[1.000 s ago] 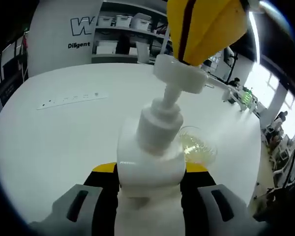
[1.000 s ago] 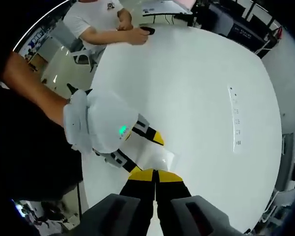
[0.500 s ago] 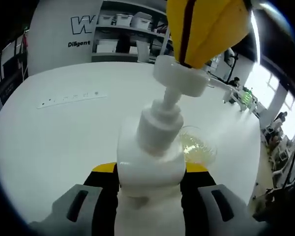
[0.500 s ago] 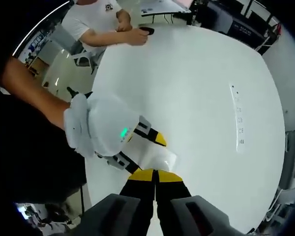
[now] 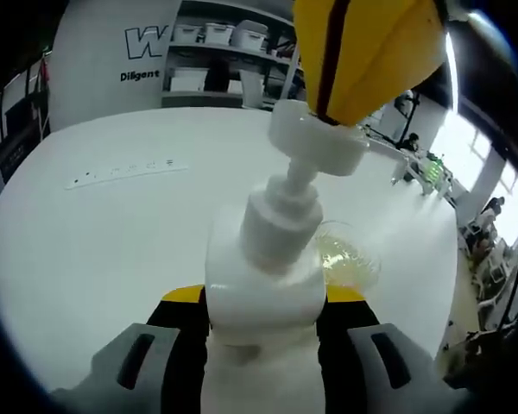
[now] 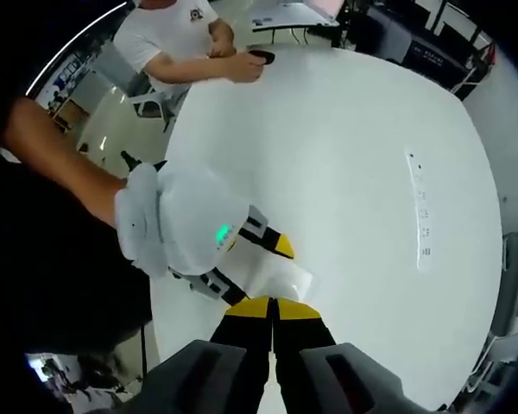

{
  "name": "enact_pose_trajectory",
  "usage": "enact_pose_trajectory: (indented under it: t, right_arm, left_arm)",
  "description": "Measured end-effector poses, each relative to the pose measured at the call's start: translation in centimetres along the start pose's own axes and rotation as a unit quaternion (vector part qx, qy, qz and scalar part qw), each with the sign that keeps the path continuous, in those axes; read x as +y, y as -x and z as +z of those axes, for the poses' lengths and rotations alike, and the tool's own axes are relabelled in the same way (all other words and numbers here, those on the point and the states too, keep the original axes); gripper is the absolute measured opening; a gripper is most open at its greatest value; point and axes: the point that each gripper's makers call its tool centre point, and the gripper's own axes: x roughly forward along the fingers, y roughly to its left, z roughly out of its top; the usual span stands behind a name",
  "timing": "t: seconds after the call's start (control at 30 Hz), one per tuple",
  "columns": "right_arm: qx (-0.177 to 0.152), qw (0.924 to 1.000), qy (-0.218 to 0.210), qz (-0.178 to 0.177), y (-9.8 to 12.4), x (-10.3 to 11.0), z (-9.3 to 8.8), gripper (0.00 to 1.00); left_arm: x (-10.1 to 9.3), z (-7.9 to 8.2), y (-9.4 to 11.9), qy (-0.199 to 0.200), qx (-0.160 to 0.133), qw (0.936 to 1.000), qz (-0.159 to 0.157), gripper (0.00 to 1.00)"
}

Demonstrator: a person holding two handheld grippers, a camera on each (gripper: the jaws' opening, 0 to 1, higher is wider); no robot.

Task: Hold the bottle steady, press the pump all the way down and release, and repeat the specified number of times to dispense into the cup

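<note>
The left gripper point(image 5: 263, 302) pinches the white bottle point(image 5: 263, 280) by its body, upright on the white table point(image 5: 95, 250). The right gripper point(image 5: 363, 52), jaws pressed together, rests its yellow tips on the pump point(image 5: 315, 142) atop the bottle. Just behind the bottle stands the clear cup point(image 5: 350, 259) holding yellowish liquid.

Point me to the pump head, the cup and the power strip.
pump head point(image 5: 319, 138), left gripper view, on its white top disc
cup point(image 5: 350, 259), left gripper view, on its clear wall
power strip point(image 6: 421, 211), right gripper view, mid-length
</note>
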Motion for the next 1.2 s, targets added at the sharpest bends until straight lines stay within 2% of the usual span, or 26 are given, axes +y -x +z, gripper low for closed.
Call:
enact_pose_trajectory:
  t: [1.2]
  right_arm:
    - [0.014, 0.9998, 0.007, 0.014, -0.47, -0.06, 0.1, 0.0]
  left_arm:
    - [-0.01, -0.09, -0.05, -0.001, 0.008, 1.0, -0.005, 0.48]
